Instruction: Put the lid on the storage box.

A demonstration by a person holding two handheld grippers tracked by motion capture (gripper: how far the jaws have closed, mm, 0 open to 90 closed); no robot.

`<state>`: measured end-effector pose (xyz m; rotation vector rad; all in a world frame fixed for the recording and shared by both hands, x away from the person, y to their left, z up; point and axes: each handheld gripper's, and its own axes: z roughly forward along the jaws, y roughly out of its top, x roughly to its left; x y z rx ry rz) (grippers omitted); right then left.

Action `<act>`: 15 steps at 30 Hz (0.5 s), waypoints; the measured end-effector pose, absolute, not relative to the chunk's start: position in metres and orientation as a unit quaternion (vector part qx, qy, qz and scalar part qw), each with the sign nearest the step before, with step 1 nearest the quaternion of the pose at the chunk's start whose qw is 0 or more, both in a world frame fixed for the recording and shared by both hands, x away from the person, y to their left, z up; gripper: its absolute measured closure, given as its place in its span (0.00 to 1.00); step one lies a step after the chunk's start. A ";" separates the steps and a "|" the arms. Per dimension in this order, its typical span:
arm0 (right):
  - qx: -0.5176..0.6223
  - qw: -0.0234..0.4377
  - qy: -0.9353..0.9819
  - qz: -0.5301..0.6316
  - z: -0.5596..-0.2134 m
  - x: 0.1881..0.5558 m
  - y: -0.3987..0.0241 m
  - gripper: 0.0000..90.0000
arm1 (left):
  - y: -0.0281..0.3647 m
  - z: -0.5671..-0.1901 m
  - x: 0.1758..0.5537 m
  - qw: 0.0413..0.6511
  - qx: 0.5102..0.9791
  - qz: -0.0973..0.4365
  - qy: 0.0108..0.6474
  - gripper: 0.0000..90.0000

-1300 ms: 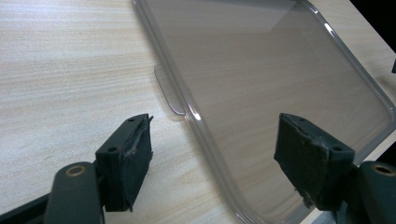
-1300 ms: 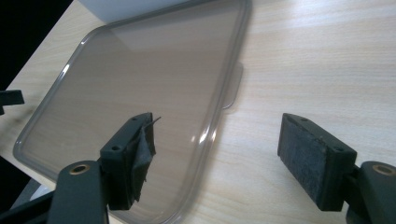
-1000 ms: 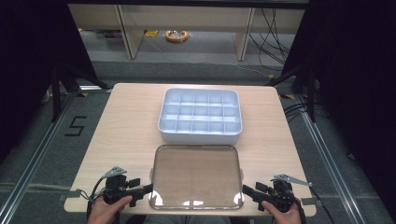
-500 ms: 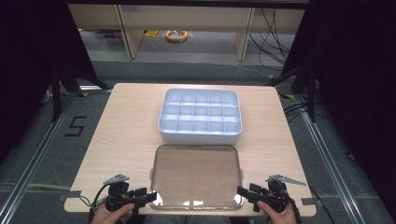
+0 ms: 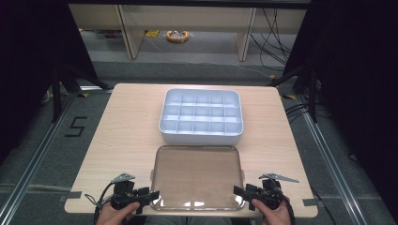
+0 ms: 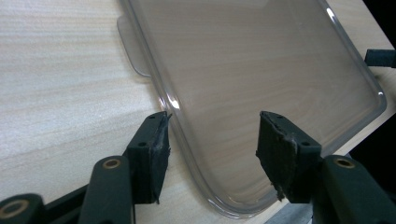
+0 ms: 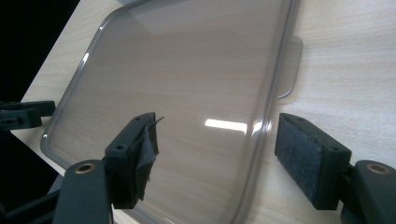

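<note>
While both grippers straddle opposite edges of the one clear, smoke-tinted plastic lid point(image 5: 197, 177) lying low in the frame's centre, the left gripper point(image 5: 149, 197) and right gripper point(image 5: 240, 192) have just been closing, pads not yet pressing on its rim. Judged step: grasping; next, clamp evenly and lift. Above it sits one pale-blue compartmented plastic box point(image 5: 202, 117) on the wooden table point(image 5: 126, 131).

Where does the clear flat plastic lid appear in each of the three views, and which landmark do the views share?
High view: the clear flat plastic lid lies at the near table edge, in front of the white compartment box.
Left gripper view: it runs from top centre to lower right, its edge between the tongs.
Right gripper view: it covers the left and centre.
Shared landmark: the lid's small side tab.
</note>
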<state>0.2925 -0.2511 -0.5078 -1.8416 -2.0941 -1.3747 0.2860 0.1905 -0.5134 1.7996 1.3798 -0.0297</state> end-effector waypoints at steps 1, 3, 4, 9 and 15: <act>-0.589 0.015 -0.678 -0.440 -0.513 0.297 -0.251 0.37 | 0.190 -0.514 0.287 0.425 0.717 -0.013 0.552 0.50; -0.593 0.025 -0.672 -0.442 -0.512 0.297 -0.252 0.37 | 0.189 -0.514 0.289 0.426 0.716 -0.007 0.553 0.50; -0.597 0.028 -0.667 -0.445 -0.514 0.298 -0.251 0.37 | 0.188 -0.515 0.289 0.427 0.716 -0.005 0.553 0.50; -0.628 0.055 -0.623 -0.463 -0.516 0.295 -0.253 0.43 | 0.188 -0.514 0.288 0.427 0.716 -0.012 0.553 0.48; -0.644 0.081 -0.600 -0.468 -0.517 0.289 -0.256 0.65 | 0.186 -0.515 0.287 0.428 0.720 -0.010 0.546 0.51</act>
